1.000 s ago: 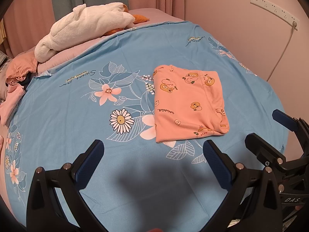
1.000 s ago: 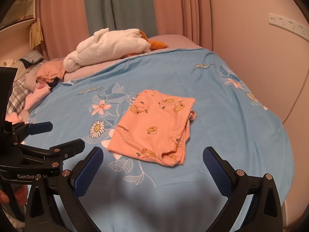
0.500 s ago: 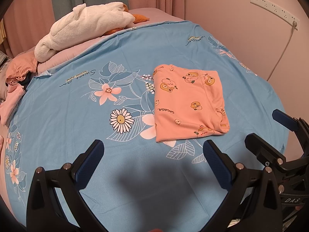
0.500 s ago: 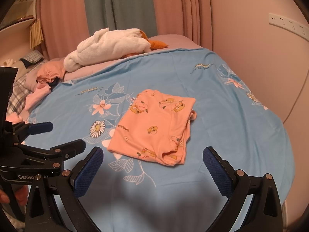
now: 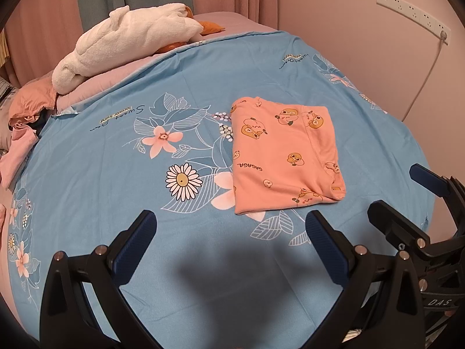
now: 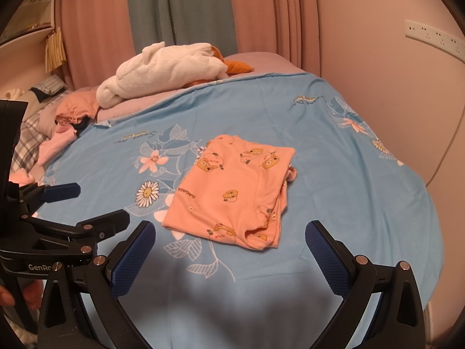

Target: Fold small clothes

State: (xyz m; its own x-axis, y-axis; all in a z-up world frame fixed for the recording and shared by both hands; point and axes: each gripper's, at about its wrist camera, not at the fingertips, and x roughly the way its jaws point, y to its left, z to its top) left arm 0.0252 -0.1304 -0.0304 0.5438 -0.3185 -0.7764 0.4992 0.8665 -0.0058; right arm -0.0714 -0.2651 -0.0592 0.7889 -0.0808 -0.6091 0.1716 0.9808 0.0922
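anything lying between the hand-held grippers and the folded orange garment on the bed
Nothing visible. Only bare blue bedsheet lies between the open left hand-held gripper and the orange garment, and between the open right hand-held gripper and it. The white plush sits far behind.

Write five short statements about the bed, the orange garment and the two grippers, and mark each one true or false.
1. The orange garment lies folded on the blue floral sheet. True.
2. The left gripper is clamped on the garment. False: it is open and holds nothing.
3. The right gripper is open, short of the garment. True.
4. The white plush toy sits on top of the garment. False: it lies apart, at the far end of the bed.
5. The garment is plain. False: it has cartoon prints.
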